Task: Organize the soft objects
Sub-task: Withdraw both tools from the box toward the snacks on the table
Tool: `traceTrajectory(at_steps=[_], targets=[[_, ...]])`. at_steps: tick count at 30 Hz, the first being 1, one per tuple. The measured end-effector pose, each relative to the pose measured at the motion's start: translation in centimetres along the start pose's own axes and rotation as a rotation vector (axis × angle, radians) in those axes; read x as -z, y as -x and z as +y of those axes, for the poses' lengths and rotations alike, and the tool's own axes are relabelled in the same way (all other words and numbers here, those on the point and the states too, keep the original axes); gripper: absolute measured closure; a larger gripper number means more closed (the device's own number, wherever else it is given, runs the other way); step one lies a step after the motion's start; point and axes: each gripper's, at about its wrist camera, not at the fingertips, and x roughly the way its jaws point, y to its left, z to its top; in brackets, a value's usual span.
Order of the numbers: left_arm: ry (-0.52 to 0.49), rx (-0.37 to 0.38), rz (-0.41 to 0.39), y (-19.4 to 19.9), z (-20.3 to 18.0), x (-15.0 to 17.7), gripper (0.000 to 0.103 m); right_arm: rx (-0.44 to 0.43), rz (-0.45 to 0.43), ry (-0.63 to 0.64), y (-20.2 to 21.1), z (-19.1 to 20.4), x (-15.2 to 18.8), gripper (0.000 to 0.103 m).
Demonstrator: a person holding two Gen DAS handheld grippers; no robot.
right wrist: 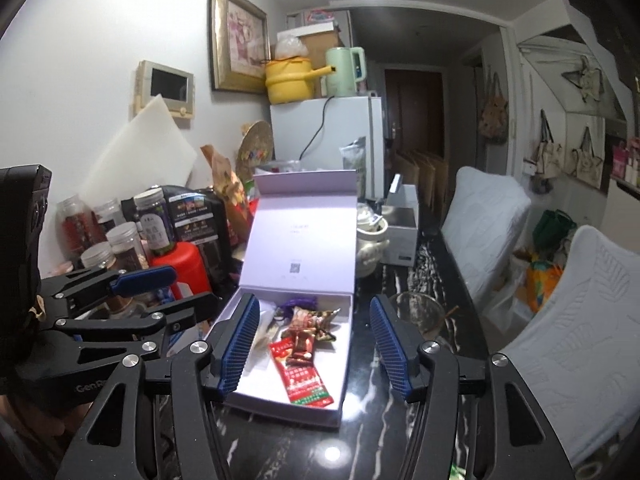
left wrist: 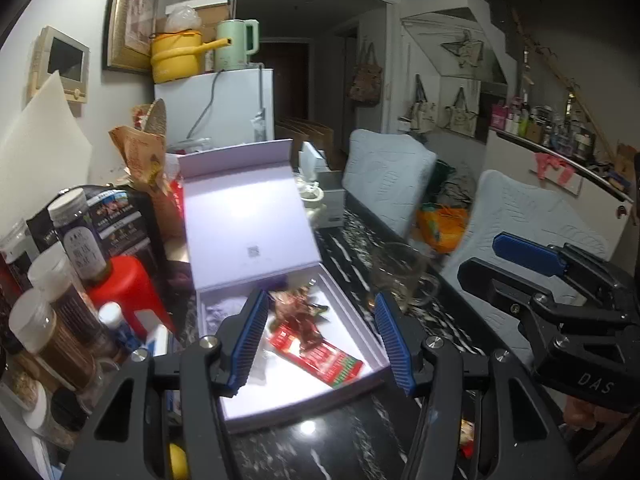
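Left wrist view: the left gripper (left wrist: 320, 340) hangs above the open white box (left wrist: 372, 356) on the black marble table (left wrist: 360, 432), jaws spread, empty. Snack packets (left wrist: 316, 344) lie inside.

Right wrist view: the right gripper (right wrist: 314, 346) hovers likewise, jaws apart, gripping nothing.

"DAS" stands on the right tongs (left wrist: 528, 276); "Gen" on the left tongs (right wrist: 156, 292).

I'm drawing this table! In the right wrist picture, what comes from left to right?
Red plastic container → open white box holding snack packets → clear glass cup → white padded chair back.
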Motion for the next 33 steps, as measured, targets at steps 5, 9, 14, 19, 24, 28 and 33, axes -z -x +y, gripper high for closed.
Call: traceTrajectory(at_steps=[5, 9, 14, 19, 24, 28, 33], targets=[[-0.021, 0.010, -0.015, 1.4, -1.4, 1.2, 0.022, 0.022, -0.021, -0.008, 2.5, 0.0, 1.5, 0.035], [-0.029, 0.032, -0.025, 2.4, -2.1, 2.2, 0.021, 0.039, -0.036, -0.022, 4.3, 0.1, 2.8, 0.032], [-0.029, 0.062, -0.024, 3.3, -2.8, 3.3, 0.021, 0.081, -0.038, -0.036, 6.4, -0.2, 4.6, 0.031], [-0.026, 0.099, -0.015, 3.8, -3.5, 4.6, 0.021, 0.113, -0.033, -0.060, 8.1, -0.6, 6.2, 0.030], [-0.042, 0.157, 0.016, 3.2, -4.6, 6.0, 0.021, 0.145, -0.021, -0.096, 9.1, -1.5, 8.0, 0.028], [-0.050, 0.219, 0.073, 2.0, -5.8, 7.6, 0.021, 0.163, -0.005, -0.130, 9.3, -2.5, 9.7, 0.028], [-0.049, 0.284, 0.114, 0.8, -7.0, 9.5, 0.021, 0.184, 0.029, -0.159, 9.2, -3.3, 12.4, 0.028]])
